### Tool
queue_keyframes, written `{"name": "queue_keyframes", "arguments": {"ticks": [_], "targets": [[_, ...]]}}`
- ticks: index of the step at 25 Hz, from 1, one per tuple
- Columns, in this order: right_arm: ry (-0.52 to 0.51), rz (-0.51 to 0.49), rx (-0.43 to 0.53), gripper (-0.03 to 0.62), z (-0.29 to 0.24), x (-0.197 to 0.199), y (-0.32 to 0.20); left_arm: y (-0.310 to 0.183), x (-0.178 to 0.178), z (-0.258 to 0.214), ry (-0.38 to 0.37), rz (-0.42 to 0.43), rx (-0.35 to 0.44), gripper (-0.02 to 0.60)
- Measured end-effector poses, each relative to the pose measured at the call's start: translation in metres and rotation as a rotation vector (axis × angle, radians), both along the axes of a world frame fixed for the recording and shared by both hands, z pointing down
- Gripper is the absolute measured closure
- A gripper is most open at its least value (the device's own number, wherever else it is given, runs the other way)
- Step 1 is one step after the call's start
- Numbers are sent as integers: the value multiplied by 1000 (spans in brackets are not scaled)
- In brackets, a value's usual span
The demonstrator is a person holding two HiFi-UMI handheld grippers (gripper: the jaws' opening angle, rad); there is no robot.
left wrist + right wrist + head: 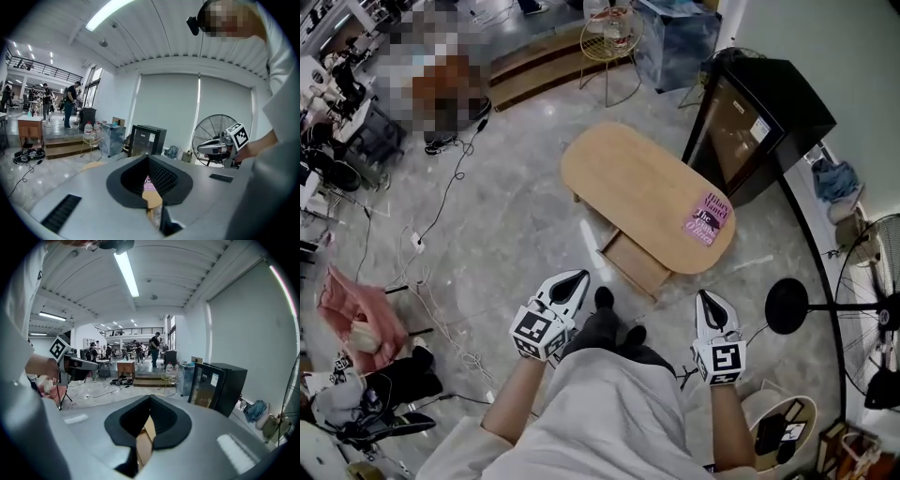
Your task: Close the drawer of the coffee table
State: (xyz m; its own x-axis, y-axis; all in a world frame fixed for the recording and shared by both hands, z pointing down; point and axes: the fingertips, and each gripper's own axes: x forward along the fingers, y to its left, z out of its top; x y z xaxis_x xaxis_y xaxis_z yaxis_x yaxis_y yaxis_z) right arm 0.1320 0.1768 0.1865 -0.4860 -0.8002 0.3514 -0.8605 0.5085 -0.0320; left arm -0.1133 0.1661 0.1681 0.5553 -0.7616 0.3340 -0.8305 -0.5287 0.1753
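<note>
An oval wooden coffee table [628, 178] stands on the grey floor, with a pink book [706, 217] lying near its right end. Its drawer [635, 263] is pulled out on the near side, toward me. My left gripper [578, 278] hangs shut and empty, just left of and short of the drawer's front. On the other side my right gripper [705, 297] is also shut and empty, near the table's right end. In the left gripper view the shut jaws [149, 158] frame the book [149, 183]. The right gripper's own view [150, 398] shows wood between its jaws.
A black cabinet [757, 124] stands behind the table's right end. A black round stand base [787, 307] and a fan [874, 281] are at the right. Cables [422, 246] and a pink cloth [354, 309] lie on the left floor. My shoes [606, 300] are in front of the drawer.
</note>
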Motion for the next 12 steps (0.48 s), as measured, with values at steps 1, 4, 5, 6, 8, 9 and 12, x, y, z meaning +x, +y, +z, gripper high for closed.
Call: {"name": "queue_keyframes", "arguments": {"ticks": [1,4,5,6,8,9,12], "targets": [[0,4,-8,583,3,-2,-6,-7,-1,5,3,4,-9,574],[6,25,-25,583,13,-9,-28,-34,-3,19,15,28,-33,574],[8,36,-31,583,16,-11,-35,-43,-4,24,21,39,-40,574],[8,49,-37,583,19,-13,-43,-52,-5,29,26,51,-48,574],[5,71,-51,583,26,-18,-58,-72,-6,39,32,76,-61,574],[4,79,-57,583,29,-22,-66,-82,-7,44,33,88,-69,574],[11,97,-80,583,43,-31,-90,-113,-9,65,39,121,-107,574]]}}
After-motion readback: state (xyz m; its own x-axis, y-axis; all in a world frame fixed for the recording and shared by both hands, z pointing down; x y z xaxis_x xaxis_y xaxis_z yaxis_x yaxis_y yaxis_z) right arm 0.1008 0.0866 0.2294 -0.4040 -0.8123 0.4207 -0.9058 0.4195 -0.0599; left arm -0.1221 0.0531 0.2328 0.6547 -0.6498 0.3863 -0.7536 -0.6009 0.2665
